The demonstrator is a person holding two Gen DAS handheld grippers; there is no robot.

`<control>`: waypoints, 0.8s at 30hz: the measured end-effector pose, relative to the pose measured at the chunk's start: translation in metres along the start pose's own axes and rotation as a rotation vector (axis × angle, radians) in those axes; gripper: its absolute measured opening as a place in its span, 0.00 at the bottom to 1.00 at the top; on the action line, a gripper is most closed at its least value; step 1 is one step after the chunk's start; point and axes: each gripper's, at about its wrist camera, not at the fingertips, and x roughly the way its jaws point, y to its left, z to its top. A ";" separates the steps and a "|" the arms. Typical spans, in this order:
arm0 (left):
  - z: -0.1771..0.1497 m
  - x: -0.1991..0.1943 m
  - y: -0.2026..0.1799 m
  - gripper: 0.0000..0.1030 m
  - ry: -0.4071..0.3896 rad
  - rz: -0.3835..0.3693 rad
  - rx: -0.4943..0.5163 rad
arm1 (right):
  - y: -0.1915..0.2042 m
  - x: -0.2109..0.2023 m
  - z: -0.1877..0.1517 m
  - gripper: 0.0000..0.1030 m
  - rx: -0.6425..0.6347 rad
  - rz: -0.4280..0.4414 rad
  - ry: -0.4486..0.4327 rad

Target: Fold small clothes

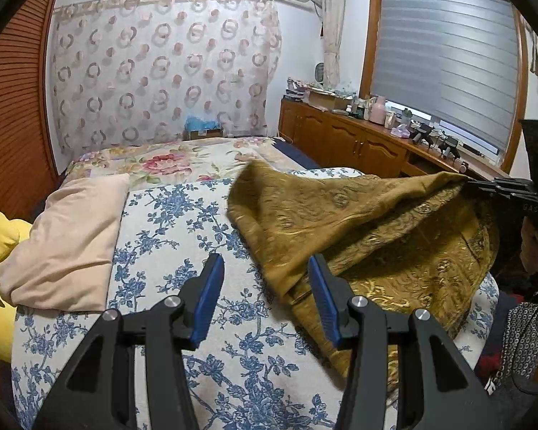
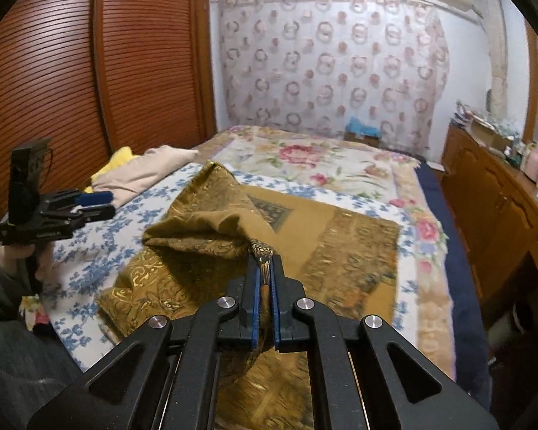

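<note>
- Pinching a bunched corner of the gold brocade cloth (image 2: 211, 222), the right tongs (image 2: 265, 279) are pressed together on it and hold that corner raised; the rest lies on the bed's blue-flowered sheet (image 2: 89, 251).
- Left tongs (image 1: 265, 286) stand spread, nothing between them, beside the cloth's near edge.
- Only the left view shows the cluttered counter (image 1: 376, 132) under the window; only the right view shows the cloth's flat far half.
</note>
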 end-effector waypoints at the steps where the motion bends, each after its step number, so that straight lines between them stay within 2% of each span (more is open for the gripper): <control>1: 0.000 0.000 0.000 0.47 0.000 0.001 0.002 | -0.004 -0.002 -0.003 0.02 0.003 -0.012 0.003; 7: 0.002 0.001 -0.003 0.47 0.004 0.000 0.006 | -0.029 0.001 -0.033 0.02 0.051 -0.096 0.081; 12: 0.003 0.001 -0.009 0.47 0.007 0.002 0.011 | -0.040 0.013 -0.054 0.03 0.080 -0.131 0.135; 13: 0.003 0.001 -0.010 0.47 0.007 0.003 0.012 | -0.042 0.014 -0.055 0.08 0.087 -0.130 0.141; 18: 0.002 0.001 -0.013 0.47 0.006 0.004 0.015 | -0.037 0.009 -0.052 0.17 0.065 -0.134 0.130; 21: 0.001 0.001 -0.013 0.47 0.007 0.003 0.014 | -0.028 0.008 -0.044 0.34 0.036 -0.125 0.107; 24: 0.002 0.001 -0.013 0.47 0.007 0.005 0.016 | -0.019 0.014 -0.035 0.40 0.014 -0.092 0.096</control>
